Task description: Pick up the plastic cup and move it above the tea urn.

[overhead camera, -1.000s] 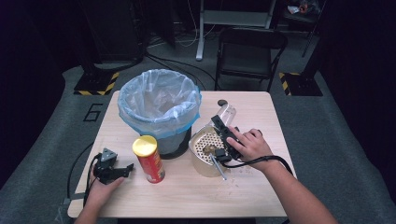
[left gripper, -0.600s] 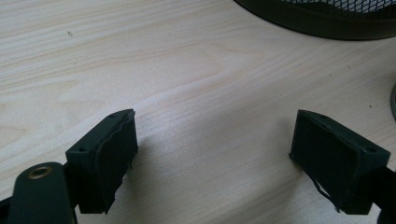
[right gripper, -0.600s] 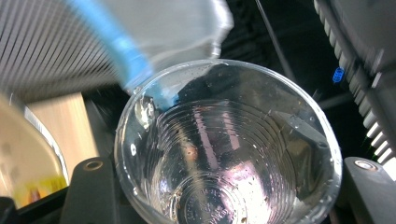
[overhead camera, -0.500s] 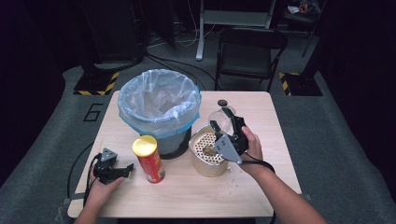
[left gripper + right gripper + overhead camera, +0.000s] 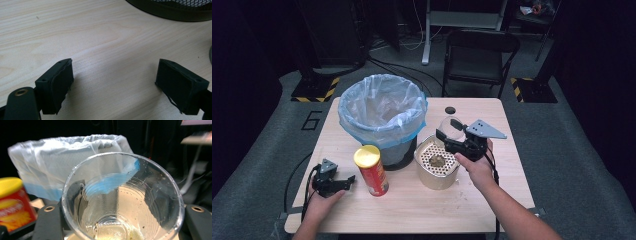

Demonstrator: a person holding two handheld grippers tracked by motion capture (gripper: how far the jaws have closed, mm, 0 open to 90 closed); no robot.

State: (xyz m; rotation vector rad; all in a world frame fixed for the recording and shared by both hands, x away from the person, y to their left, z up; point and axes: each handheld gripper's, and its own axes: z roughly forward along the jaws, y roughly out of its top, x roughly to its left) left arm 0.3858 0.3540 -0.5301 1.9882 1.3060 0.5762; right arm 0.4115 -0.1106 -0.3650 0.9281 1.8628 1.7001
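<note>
At the near left of the wooden table (image 5: 492, 200), the left gripper (image 5: 343, 184) rests in the person's left hand, its jaws spread wide over bare wood. Just right of it stands a red chip can (image 5: 371, 170) with a yellow lid. Farther right, the right gripper (image 5: 443, 138) pinches a clear plastic cup (image 5: 122, 200), lifted and tilted above the perforated beige container (image 5: 437, 162). Behind them, the bin (image 5: 382, 112) lined with a pale blue bag stands at the far left.
</note>
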